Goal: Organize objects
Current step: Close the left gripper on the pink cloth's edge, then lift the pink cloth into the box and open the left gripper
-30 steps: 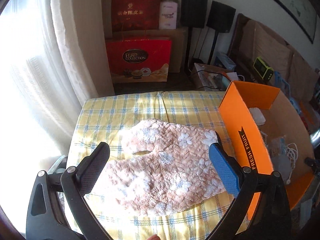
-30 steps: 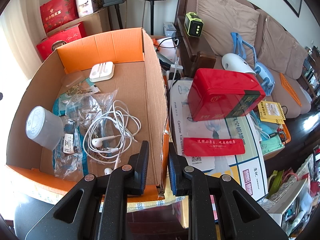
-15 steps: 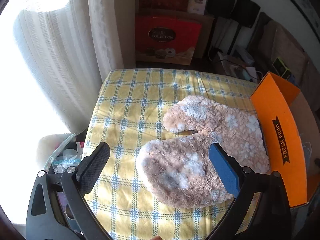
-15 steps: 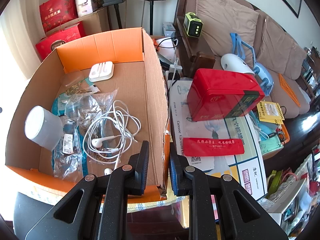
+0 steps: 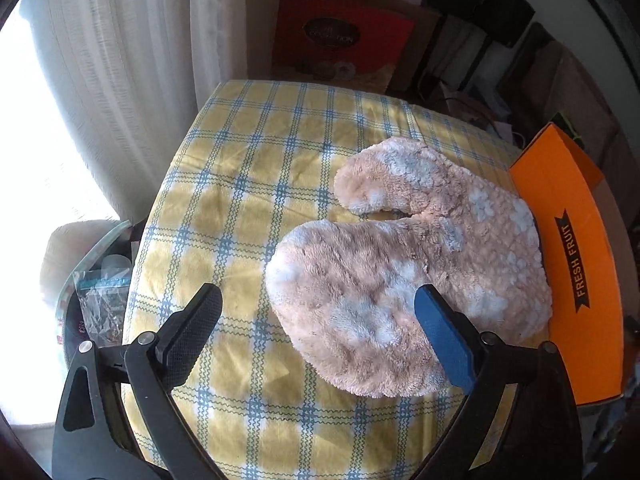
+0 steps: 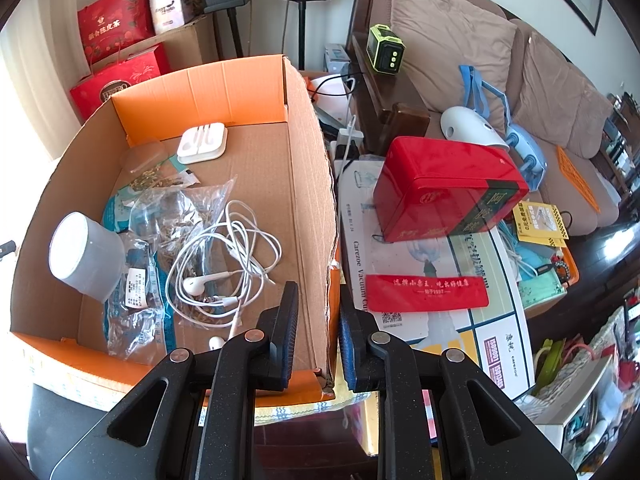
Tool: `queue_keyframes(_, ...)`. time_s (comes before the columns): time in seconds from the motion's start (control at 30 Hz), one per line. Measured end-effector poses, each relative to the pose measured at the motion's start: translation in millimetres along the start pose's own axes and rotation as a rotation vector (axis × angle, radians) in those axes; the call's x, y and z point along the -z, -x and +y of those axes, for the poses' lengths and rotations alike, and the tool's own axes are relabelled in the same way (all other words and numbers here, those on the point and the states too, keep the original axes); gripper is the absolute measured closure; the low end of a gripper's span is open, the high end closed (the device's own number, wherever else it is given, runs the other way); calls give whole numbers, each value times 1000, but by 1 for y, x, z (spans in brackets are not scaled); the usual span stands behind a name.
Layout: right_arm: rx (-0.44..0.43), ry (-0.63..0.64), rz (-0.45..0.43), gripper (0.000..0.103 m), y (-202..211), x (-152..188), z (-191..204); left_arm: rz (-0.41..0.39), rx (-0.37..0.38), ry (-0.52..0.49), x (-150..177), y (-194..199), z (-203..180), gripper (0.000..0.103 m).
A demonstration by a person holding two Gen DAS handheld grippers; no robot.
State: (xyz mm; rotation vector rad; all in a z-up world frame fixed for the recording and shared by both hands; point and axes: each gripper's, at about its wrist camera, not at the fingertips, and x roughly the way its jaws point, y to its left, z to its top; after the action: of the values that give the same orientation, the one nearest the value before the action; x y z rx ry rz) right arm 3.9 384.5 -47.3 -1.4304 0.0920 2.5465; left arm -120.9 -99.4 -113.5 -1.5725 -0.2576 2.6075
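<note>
A pink fuzzy garment with white flowers (image 5: 404, 248) lies on the yellow checked tablecloth (image 5: 240, 184), against the orange "FRESH FRUIT" cardboard box (image 5: 576, 256). My left gripper (image 5: 320, 320) is open and empty, held above the cloth at the garment's near left end. My right gripper (image 6: 318, 328) is shut on the box's right wall (image 6: 316, 216), one finger inside and one outside. In the box lie white earphones (image 6: 224, 264), a white case (image 6: 202, 144), plastic bags (image 6: 160, 216) and a white round tub (image 6: 84, 256).
White curtains (image 5: 120, 80) hang left of the table. A bin with bags (image 5: 96, 288) stands below its left edge. Red gift boxes (image 5: 340, 36) stand behind. Right of the box lie a red tin (image 6: 448, 188), a vacuum-cup carton (image 6: 432, 280) and a cluttered sofa (image 6: 520, 80).
The left gripper has swung left and lifted, so the garment now sits to the right in its view. The right gripper keeps its hold on the box wall.
</note>
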Motion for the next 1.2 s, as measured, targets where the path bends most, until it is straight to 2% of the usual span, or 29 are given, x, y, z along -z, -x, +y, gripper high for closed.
queue_keyframes(0.07, 0, 0, 1, 84, 0, 0, 0, 8, 3, 9, 2, -1, 1, 27)
queue_keyframes(0.1, -1, -1, 0, 84, 0, 0, 0, 12, 6, 10, 3, -1, 0, 29)
queue_keyframes(0.17, -1, -1, 0, 84, 0, 0, 0, 21, 18, 7, 4, -1, -2, 49)
queue_keyframes(0.23, 0, -1, 0, 84, 0, 0, 0, 18, 5, 2, 5, 1, -4, 56)
queue_keyframes(0.27, -1, -1, 0, 84, 0, 0, 0, 11, -4, -3, 5, 2, -6, 64)
queue_keyframes(0.37, 0, 0, 1, 84, 0, 0, 0, -3, 2, 0, 1, 6, -7, 80)
queue_keyframes(0.47, 0, 0, 0, 84, 0, 0, 0, -24, 25, 7, -4, 16, -7, 90)
queue_keyframes(0.83, -1, -3, 2, 83, -1, 1, -1, -183, 102, -29, -44, 83, -35, 93)
queue_keyframes(1.2, 0, -3, 2, 83, -1, 1, -1, -262, 172, -114, -78, 136, -85, 93)
